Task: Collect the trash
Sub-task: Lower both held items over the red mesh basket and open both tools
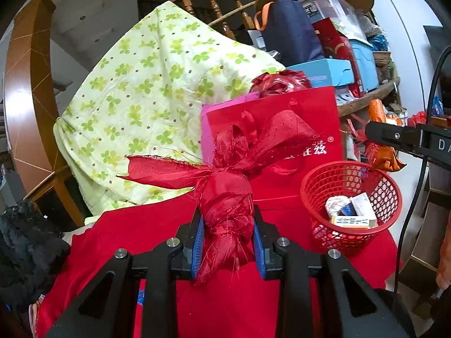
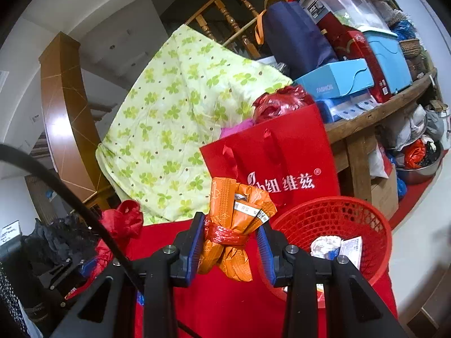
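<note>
My left gripper (image 1: 227,236) is clamped on a knotted red ribbon bundle (image 1: 228,197), held up left of the red mesh basket (image 1: 351,205). My right gripper (image 2: 231,246) pinches an orange wrapper wad (image 2: 235,225), also just left of the basket. I judge each should hang above the basket's rim before release, so loose ribbon tails don't snag outside.

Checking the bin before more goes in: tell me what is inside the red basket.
In the red basket: crumpled white paper and small cardboard boxes. Anything beneath them is hidden.
</note>
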{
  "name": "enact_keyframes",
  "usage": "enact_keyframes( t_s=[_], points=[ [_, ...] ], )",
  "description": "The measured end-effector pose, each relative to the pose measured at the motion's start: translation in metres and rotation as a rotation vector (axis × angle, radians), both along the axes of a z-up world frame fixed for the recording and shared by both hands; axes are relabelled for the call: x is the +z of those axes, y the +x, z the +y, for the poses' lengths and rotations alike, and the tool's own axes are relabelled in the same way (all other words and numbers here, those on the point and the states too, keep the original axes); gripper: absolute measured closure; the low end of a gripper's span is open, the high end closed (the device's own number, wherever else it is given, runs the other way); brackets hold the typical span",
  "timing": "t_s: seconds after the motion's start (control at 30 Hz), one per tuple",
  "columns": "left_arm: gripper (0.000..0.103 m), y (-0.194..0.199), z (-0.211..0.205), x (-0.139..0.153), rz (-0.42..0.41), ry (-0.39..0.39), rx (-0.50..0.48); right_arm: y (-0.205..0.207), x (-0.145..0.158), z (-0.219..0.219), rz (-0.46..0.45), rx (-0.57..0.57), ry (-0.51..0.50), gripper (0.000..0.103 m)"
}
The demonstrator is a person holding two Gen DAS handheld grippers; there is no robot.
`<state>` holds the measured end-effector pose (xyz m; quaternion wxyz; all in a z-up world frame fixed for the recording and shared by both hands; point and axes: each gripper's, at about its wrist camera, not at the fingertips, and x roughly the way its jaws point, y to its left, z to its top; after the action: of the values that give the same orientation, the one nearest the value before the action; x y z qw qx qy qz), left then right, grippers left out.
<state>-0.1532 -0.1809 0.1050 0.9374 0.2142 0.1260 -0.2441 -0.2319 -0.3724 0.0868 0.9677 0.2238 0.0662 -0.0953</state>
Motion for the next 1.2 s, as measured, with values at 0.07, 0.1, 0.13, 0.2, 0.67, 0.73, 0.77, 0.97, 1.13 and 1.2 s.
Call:
enact_keyframes(
  t_s=[0.07, 0.1, 0.13, 0.2, 0.67, 0.73, 0.77, 0.97, 1.13, 1.2],
  points=[
    [0.071, -0.002, -0.005, 0.001, 0.001, 0.003, -0.008, -0.005, 0.001, -0.003, -0.008, -0.005, 0.003, 0.064],
    [0.071, -0.003, -0.009, 0.001, -0.003, 0.008, -0.013, -0.007, 0.001, -0.006, -0.010, -0.009, 0.005, 0.064],
    [0.071, -0.004, -0.011, 0.001, -0.005, 0.010, -0.016, -0.008, 0.001, -0.007, -0.012, -0.012, 0.006, 0.064],
    [0.071, -0.006, -0.017, 0.002, -0.007, 0.015, -0.025, -0.012, 0.000, -0.013, -0.019, -0.018, 0.017, 0.064],
    [0.071, -0.021, -0.054, 0.001, -0.029, 0.064, -0.071, -0.031, -0.010, -0.047, -0.056, -0.059, 0.083, 0.064],
    [0.071, -0.023, -0.059, 0.001, -0.029, 0.072, -0.077, -0.034, -0.011, -0.052, -0.063, -0.066, 0.092, 0.064],
    [0.071, -0.024, -0.061, 0.001, -0.030, 0.076, -0.080, -0.036, -0.012, -0.054, -0.067, -0.068, 0.099, 0.064],
    [0.071, -0.032, -0.075, -0.002, -0.041, 0.102, -0.102, -0.045, -0.016, -0.068, -0.083, -0.079, 0.133, 0.064],
    [0.071, -0.038, -0.087, -0.003, -0.050, 0.119, -0.123, -0.051, -0.018, -0.077, -0.093, -0.086, 0.149, 0.064],
    [0.071, -0.041, -0.092, -0.004, -0.052, 0.126, -0.132, -0.052, -0.020, -0.080, -0.096, -0.090, 0.156, 0.064]
  ],
)
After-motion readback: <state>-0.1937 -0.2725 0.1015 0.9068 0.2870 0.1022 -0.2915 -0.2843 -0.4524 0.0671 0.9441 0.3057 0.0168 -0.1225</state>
